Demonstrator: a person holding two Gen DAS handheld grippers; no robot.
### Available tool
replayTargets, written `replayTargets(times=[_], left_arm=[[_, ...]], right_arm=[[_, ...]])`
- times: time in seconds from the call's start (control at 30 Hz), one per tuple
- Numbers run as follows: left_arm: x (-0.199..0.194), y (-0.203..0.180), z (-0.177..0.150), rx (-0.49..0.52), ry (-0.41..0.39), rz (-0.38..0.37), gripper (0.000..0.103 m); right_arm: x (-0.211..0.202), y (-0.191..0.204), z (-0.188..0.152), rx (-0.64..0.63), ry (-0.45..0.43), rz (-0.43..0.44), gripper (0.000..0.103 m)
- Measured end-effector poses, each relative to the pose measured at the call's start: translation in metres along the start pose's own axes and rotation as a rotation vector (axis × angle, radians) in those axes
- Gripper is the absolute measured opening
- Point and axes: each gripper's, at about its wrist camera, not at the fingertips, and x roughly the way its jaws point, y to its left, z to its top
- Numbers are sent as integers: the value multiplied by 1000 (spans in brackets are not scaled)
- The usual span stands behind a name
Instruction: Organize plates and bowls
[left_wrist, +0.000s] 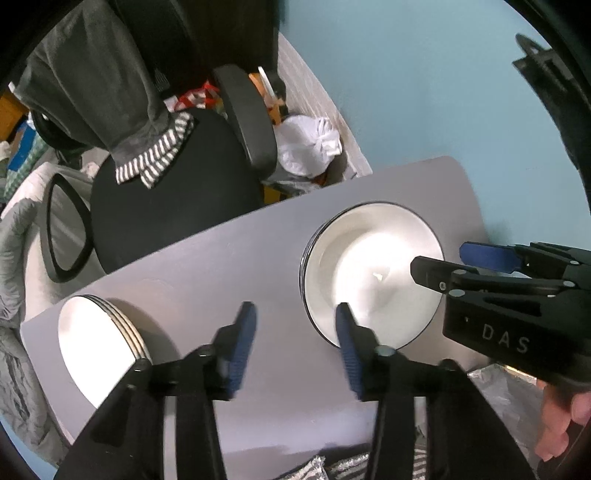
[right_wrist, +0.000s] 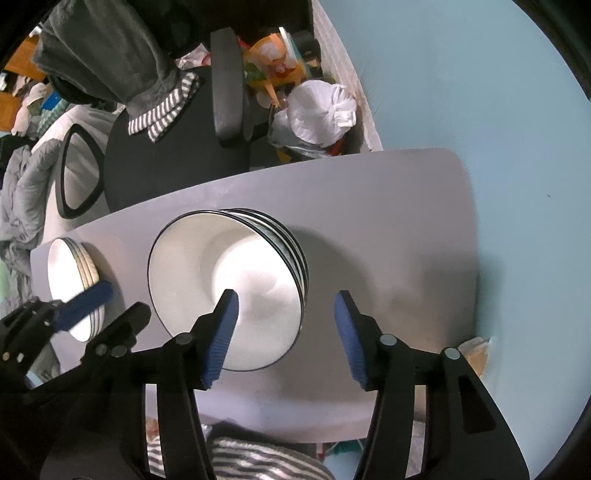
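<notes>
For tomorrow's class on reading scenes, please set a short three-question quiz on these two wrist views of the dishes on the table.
1. True or false: the left tongs grip a dish.
2. Which pile stands nearer the table's left end in the right wrist view? A) the stack of plates B) the stack of black-rimmed bowls
3. Fill in: behind the table stands a black office ____.

Key
1. False: both the left tongs and the right tongs are open, with nothing between their pads.
2. A.
3. Chair.
</notes>
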Motion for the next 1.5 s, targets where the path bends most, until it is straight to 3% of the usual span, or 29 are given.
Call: replayTargets(times=[0.27,0.6,0.83,1.1,1.5], left_arm=[[-15,5,-6,4,-23,13,57],[-22,14,-17,-7,-57,29,64],[-9,22,-20,-56,-19,-14,64],[10,23,-13,-80,11,1,64],[49,29,5,-147,102,-65,64]], right_arm=[[-12,-5,-7,7,-32,24,64],[-28,-10,-24,-17,-85,-4,65],[-19,-18,-36,-23,-97,7,66],[-4,-30,-37,13,-80,60,66],[20,-34,-13,27,-49,169,66]])
